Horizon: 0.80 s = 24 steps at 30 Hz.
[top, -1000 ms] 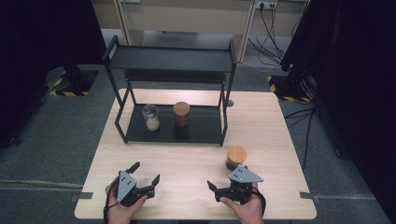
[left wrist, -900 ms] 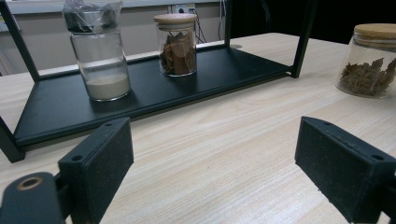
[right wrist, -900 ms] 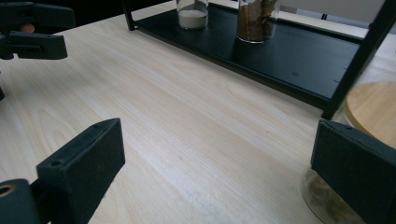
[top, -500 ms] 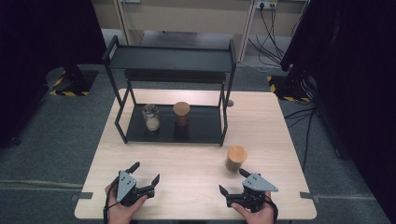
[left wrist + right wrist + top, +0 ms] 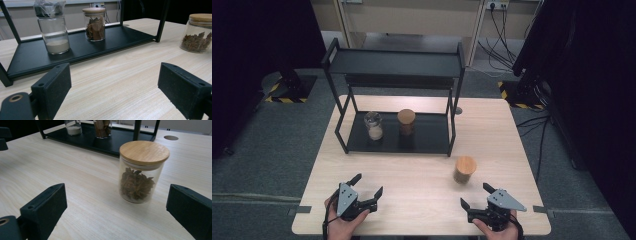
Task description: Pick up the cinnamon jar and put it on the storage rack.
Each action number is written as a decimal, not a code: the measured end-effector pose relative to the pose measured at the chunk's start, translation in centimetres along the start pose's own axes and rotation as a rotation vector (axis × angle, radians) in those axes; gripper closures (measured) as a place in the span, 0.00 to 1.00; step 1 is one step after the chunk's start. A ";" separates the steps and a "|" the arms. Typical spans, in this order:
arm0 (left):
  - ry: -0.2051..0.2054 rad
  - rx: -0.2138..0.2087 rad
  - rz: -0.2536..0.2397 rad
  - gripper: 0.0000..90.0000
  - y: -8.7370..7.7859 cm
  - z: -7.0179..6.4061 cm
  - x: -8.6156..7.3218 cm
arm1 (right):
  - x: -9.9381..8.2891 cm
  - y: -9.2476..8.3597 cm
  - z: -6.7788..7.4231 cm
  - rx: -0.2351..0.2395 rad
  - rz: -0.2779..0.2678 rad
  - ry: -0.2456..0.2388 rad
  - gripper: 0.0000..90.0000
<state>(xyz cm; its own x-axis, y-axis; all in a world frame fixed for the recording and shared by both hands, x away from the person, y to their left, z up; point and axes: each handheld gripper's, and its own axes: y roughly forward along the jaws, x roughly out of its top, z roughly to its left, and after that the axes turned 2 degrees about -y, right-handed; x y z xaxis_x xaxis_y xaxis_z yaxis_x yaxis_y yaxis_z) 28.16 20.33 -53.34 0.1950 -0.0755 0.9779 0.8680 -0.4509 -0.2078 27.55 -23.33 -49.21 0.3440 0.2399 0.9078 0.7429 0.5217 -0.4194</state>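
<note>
A glass jar of star anise (image 5: 464, 170) with a wooden lid stands on the wooden table (image 5: 417, 172), just right of the black rack. My right gripper (image 5: 475, 195) is open near the front edge. It is apart from the jar and a little to its right. In the right gripper view the jar (image 5: 140, 172) stands ahead of the open gripper (image 5: 116, 195), outside the jaws. My left gripper (image 5: 368, 184) rests open at the front left with nothing between its jaws. In the left gripper view, my left gripper (image 5: 115, 72) faces the rack, and the jar (image 5: 197, 33) is far right.
A black two-level rack (image 5: 397, 65) stands at the back of the table. Its lower shelf (image 5: 427, 137) holds a jar of white powder (image 5: 373, 125) and a wooden-lidded jar of brown pieces (image 5: 406, 122). Cables and dark equipment stand on the floor beyond the table.
My right gripper has pulled back from just in front of the star anise jar toward the table's near edge and to the right. The jar and the left gripper have stayed put.
</note>
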 end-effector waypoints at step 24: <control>0.001 0.001 -0.003 0.12 0.0 0.0 0.0 | -1.4 -1.9 -1.6 -0.058 -0.004 0.046 0.03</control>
<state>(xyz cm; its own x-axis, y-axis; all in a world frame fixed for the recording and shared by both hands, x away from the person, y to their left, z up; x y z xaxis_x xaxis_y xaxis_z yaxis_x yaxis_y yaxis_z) 28.12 20.34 -53.35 0.1916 -0.0752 0.9786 0.8693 -0.4498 -0.2048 26.58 -25.99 -49.68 0.3662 0.1996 0.9089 0.7757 0.4741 -0.4166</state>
